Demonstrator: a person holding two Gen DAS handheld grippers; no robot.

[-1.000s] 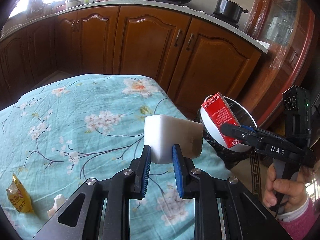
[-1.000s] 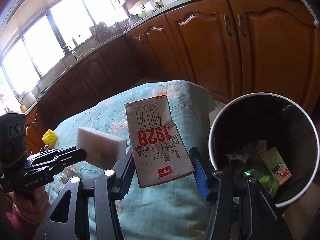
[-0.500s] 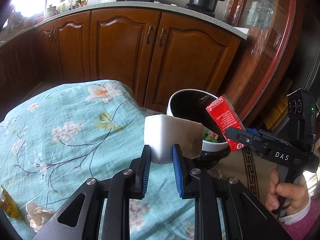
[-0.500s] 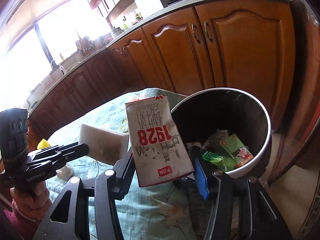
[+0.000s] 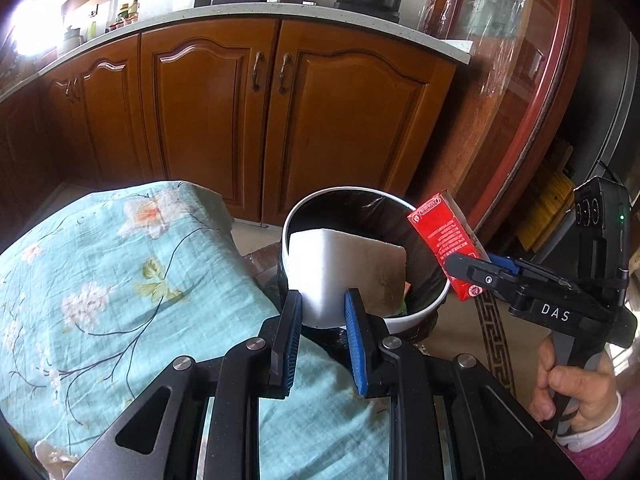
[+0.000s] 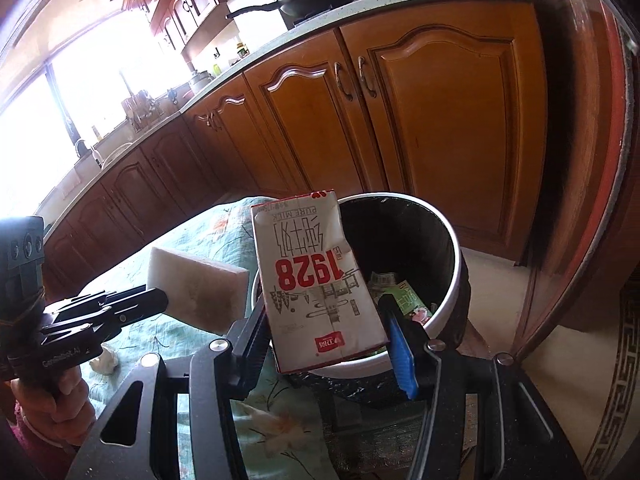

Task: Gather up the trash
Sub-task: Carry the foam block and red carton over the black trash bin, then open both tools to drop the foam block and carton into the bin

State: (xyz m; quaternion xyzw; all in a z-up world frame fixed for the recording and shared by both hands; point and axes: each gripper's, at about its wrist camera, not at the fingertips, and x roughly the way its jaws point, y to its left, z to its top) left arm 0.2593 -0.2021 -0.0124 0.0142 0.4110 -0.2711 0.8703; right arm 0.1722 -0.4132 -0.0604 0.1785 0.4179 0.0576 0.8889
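My left gripper (image 5: 322,312) is shut on a dirty white sponge block (image 5: 344,276), which hangs over the near rim of the white trash bin (image 5: 412,314) with a black liner. My right gripper (image 6: 326,330) is shut on a flattened white and red milk carton (image 6: 316,280), held above the bin (image 6: 452,256). From the left wrist view the carton (image 5: 446,240) shows its red side by the bin's right rim, with the right gripper (image 5: 466,266) on it. The right wrist view has the sponge (image 6: 196,284) left of the carton, clamped in the left gripper (image 6: 160,300). Wrappers lie inside the bin.
A table under a teal floral cloth (image 5: 100,288) stands left of the bin. A crumpled tissue (image 6: 105,360) lies on it. Wooden cabinets (image 5: 280,112) with a stove counter run behind. A glass-fronted cabinet (image 5: 520,80) stands at the right. A patterned rug edge (image 6: 616,380) crosses the floor.
Both grippers have swung right from over the table to the bin, still carrying the sponge and the carton. The yellow wrapper on the table has dropped out of view.
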